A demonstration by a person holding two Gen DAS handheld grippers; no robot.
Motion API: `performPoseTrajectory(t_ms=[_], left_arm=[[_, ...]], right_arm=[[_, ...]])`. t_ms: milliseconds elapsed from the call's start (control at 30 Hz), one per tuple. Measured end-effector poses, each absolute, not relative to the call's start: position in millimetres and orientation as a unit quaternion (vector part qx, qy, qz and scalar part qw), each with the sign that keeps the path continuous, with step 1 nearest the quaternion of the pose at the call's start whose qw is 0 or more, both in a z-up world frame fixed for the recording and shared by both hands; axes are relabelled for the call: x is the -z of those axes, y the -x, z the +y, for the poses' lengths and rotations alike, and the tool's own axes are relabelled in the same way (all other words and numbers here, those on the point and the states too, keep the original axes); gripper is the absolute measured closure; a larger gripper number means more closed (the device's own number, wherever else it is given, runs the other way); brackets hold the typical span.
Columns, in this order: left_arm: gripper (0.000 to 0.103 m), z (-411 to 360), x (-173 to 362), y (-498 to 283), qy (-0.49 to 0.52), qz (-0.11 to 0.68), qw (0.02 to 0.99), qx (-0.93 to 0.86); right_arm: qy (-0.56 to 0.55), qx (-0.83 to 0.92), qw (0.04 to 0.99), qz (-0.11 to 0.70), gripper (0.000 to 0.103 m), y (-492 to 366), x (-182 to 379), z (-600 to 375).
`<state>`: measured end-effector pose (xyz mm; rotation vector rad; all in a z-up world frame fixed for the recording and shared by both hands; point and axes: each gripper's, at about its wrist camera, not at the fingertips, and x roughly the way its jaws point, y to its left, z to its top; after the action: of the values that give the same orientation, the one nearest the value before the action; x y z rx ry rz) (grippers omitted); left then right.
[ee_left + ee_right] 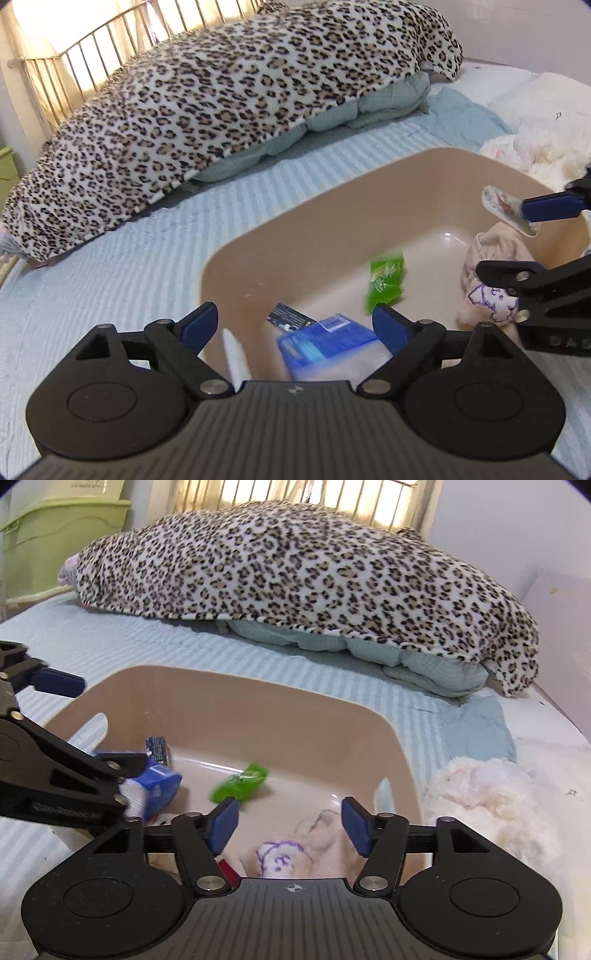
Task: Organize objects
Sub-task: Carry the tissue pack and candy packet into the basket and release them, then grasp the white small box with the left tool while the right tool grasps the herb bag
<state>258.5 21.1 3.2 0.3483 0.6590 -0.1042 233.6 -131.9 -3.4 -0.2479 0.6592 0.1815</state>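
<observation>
A tan plastic basin (pixel 314 206) (pixel 236 701) sits on the bed. Inside lie a green packet (pixel 384 282) (pixel 240 784), a blue packet (pixel 325 345) (pixel 162 784), a small dark blue card (pixel 290 317) (pixel 158 747) and a pink cloth with purple drawing (pixel 487 273) (pixel 291 853). My left gripper (pixel 295 328) is open over the basin's near left side, above the blue packet. My right gripper (pixel 290 825) is open over the near right side, above the pink cloth, and nothing is between its fingers.
A leopard-print blanket (pixel 236 103) (pixel 303 568) covers pillows at the back of the bed. White fluffy fabric (pixel 491 797) (pixel 546 144) lies right of the basin. A light blue cloth (pixel 476 723) lies behind it. A green cabinet (pixel 55 531) stands far left.
</observation>
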Motion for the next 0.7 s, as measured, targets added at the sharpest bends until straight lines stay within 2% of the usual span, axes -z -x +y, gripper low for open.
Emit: performPoseTrajectory(t_ms=[300, 700], left_arm=[[0.011, 31, -23, -215, -0.149, 0.31, 0.937, 0.054], [0.009, 55, -15, -167, -0.121, 0.32, 0.939, 0.043]], right_arm=[[0.116, -0.082, 0.939, 0.314, 0.015, -190, -10, -146], [0.101, -0.097, 0.934, 0.328, 0.011, -149, 5, -147]])
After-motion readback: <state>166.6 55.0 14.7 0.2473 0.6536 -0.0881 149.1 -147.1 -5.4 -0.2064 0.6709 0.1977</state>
